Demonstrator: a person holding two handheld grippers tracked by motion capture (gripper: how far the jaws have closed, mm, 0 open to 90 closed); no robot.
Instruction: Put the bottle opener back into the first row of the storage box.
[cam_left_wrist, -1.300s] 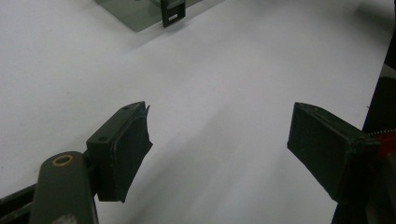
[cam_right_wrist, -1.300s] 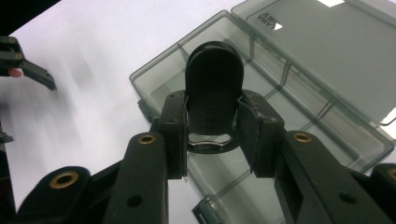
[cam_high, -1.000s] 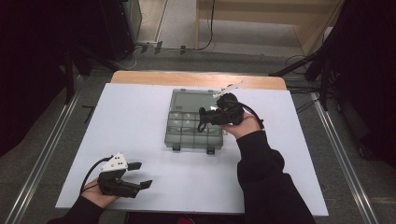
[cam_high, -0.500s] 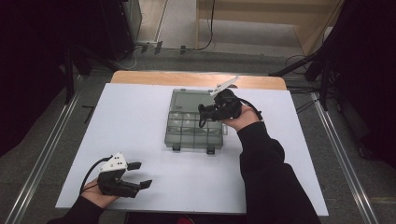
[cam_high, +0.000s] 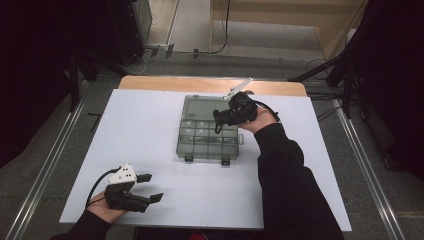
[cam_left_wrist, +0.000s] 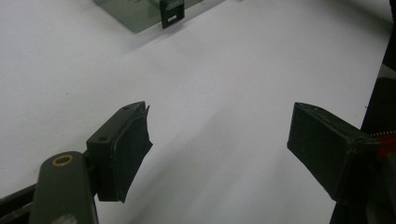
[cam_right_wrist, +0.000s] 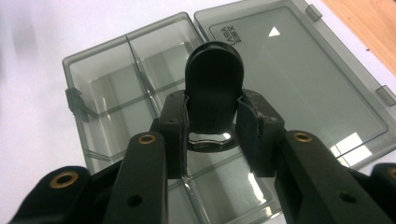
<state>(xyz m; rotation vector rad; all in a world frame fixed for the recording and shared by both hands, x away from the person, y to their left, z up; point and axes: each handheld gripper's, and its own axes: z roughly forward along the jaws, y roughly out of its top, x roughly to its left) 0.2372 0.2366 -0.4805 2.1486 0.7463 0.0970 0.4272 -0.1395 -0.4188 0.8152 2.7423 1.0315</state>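
Note:
A clear grey compartment box (cam_high: 207, 145) lies open on the white table top, its lid (cam_high: 200, 106) laid flat on the far side. My right gripper (cam_high: 218, 117) hovers over the box's right part, shut on a black rounded piece (cam_right_wrist: 214, 74) that stands up between its pads. Below it in the right gripper view are empty compartments (cam_right_wrist: 116, 93) and the lid (cam_right_wrist: 299, 79). My left gripper (cam_high: 152, 187) rests near the table's front left corner, open, with nothing between its fingers (cam_left_wrist: 123, 144). The box's near latch (cam_left_wrist: 170, 11) shows far ahead of it.
The white sheet (cam_high: 150, 130) covers a wooden table whose far edge (cam_high: 200, 82) shows behind the box. Metal rails (cam_high: 45, 165) run along the floor on both sides. Cables and dark equipment lie beyond the far edge.
My right gripper has shifted a little to the left and lower over the box, still holding the black piece. The left gripper has stayed where it was.

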